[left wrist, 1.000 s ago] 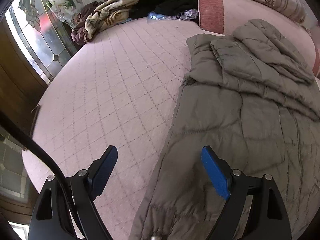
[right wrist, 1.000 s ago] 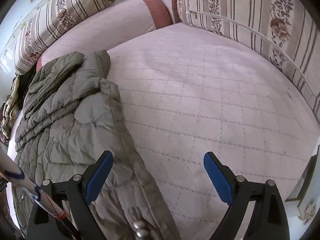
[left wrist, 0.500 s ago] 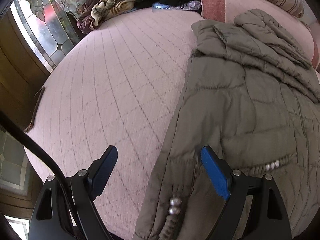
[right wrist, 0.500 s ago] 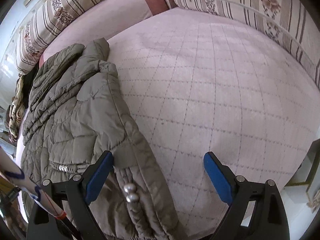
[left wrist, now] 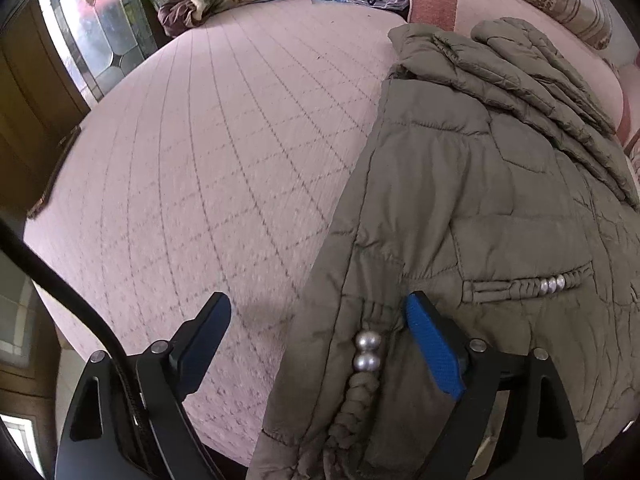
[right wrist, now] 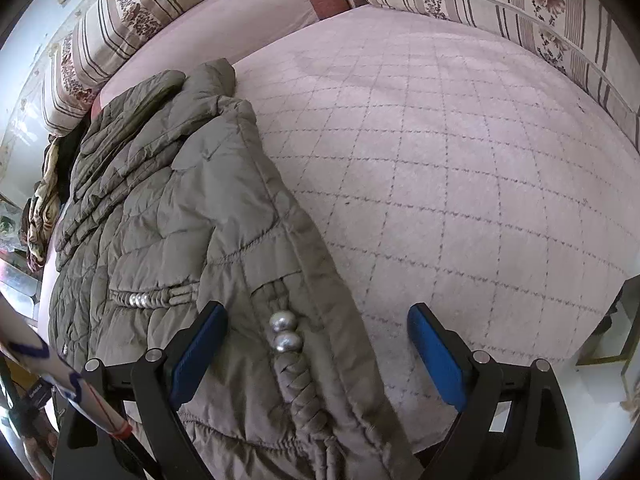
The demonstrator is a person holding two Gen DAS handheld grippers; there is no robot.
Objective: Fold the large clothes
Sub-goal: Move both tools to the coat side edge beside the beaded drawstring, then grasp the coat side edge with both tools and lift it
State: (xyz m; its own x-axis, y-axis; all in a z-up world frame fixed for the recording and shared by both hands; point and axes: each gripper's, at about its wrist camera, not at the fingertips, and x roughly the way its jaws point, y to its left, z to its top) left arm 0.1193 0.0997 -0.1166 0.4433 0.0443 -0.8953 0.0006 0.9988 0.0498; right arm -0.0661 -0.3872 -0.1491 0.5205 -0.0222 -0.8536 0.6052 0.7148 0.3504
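Spanning both views, the quilted pink bed (left wrist: 180, 160) carries the olive padded coat (left wrist: 460, 200), laid lengthwise with its sleeves folded inward and its hem at the near edge. Left gripper (left wrist: 318, 332) and right gripper (right wrist: 318, 338), both spread wide and grasping nothing, each straddle 1 hem corner beside 2 silver beads (right wrist: 284, 334). Judged step: taking the hem; next, both must close on the corners and carry them toward the collar.
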